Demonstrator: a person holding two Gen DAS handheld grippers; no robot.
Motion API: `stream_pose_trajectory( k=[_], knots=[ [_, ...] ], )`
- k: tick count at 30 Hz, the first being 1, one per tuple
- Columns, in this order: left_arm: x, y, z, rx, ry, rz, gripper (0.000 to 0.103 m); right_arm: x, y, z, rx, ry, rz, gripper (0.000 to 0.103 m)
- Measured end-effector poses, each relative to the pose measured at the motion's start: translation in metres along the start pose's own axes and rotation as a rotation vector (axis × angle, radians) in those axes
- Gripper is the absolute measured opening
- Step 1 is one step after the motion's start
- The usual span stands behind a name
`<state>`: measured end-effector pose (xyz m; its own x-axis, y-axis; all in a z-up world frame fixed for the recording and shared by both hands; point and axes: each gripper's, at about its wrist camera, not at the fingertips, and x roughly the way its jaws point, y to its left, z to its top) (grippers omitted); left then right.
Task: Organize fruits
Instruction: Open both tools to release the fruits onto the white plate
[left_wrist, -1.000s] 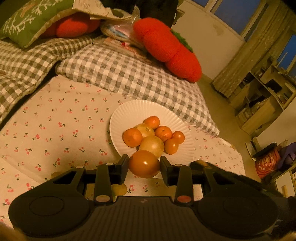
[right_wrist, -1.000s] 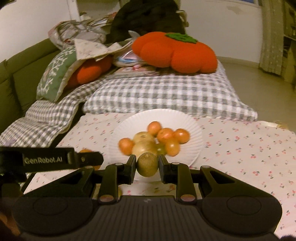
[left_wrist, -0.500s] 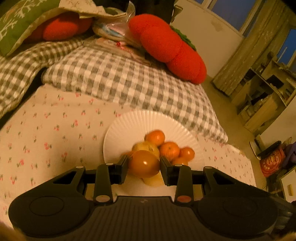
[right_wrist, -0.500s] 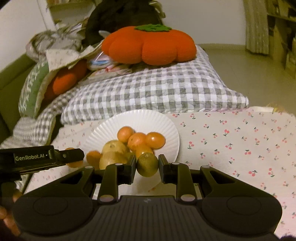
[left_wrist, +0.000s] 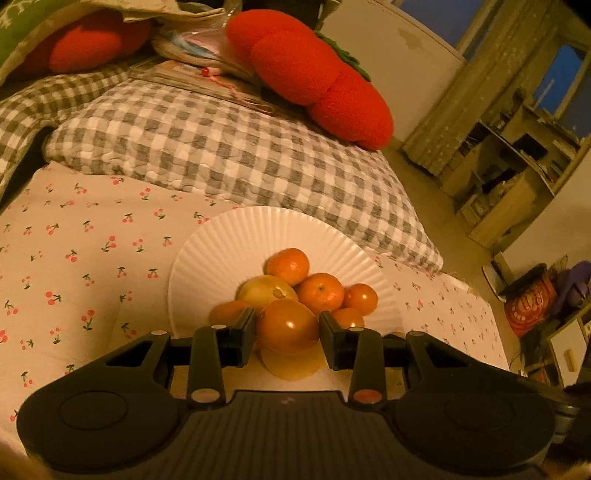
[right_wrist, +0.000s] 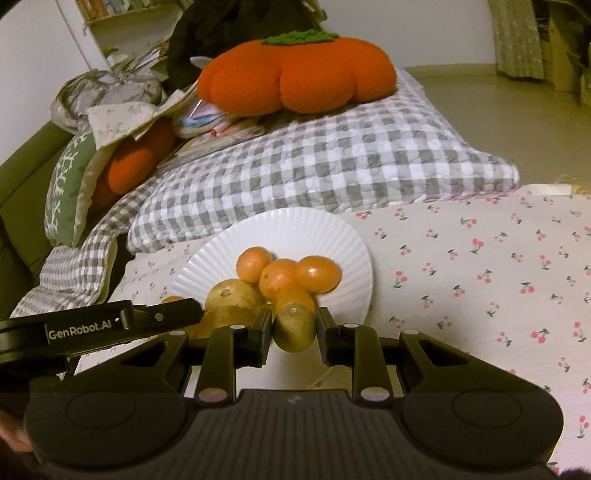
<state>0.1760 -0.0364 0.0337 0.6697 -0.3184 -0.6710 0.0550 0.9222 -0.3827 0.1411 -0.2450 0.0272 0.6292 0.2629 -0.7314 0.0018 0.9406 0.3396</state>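
Note:
A white ribbed plate (left_wrist: 236, 243) (right_wrist: 332, 236) lies on the cherry-print sheet and holds several small oranges (left_wrist: 320, 292) (right_wrist: 317, 272) and yellowish round fruits (left_wrist: 264, 290) (right_wrist: 232, 295). My left gripper (left_wrist: 288, 330) is shut on a glossy orange tomato-like fruit (left_wrist: 288, 326) just above the plate's near edge. My right gripper (right_wrist: 294, 328) is shut on a small brownish-green fruit (right_wrist: 294, 326) above the plate's near right edge. The left gripper's body (right_wrist: 110, 326) shows at the left of the right wrist view.
A grey checked pillow (left_wrist: 221, 147) (right_wrist: 314, 162) lies behind the plate. An orange pumpkin cushion (left_wrist: 314, 77) (right_wrist: 295, 74) rests on it. The cherry-print sheet (right_wrist: 480, 277) spreads to the right. Shelves and the floor (left_wrist: 498, 166) lie past the bed's right edge.
Both grippers have moved forward over the plate with their fruits still held. The plate and its fruit pile now sit closer under the fingertips.

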Motion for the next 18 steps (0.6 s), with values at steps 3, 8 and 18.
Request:
stream_pose_trajectory(
  k=[3, 8, 18],
  knots=[
    [-0.001, 0.001, 0.0, -0.004, 0.0, 0.0, 0.026, 0.003, 0.004, -0.004, -0.013, 0.017, 0.006, 0.025],
    [-0.007, 0.02, 0.011, -0.067, -0.033, 0.0, 0.026, 0.005, 0.005, -0.007, 0.005, 0.026, 0.032, 0.028],
    [0.005, 0.042, 0.022, -0.119, -0.043, 0.019, 0.026, 0.001, 0.001, -0.006, 0.046, 0.005, 0.031, 0.033]
  ],
)
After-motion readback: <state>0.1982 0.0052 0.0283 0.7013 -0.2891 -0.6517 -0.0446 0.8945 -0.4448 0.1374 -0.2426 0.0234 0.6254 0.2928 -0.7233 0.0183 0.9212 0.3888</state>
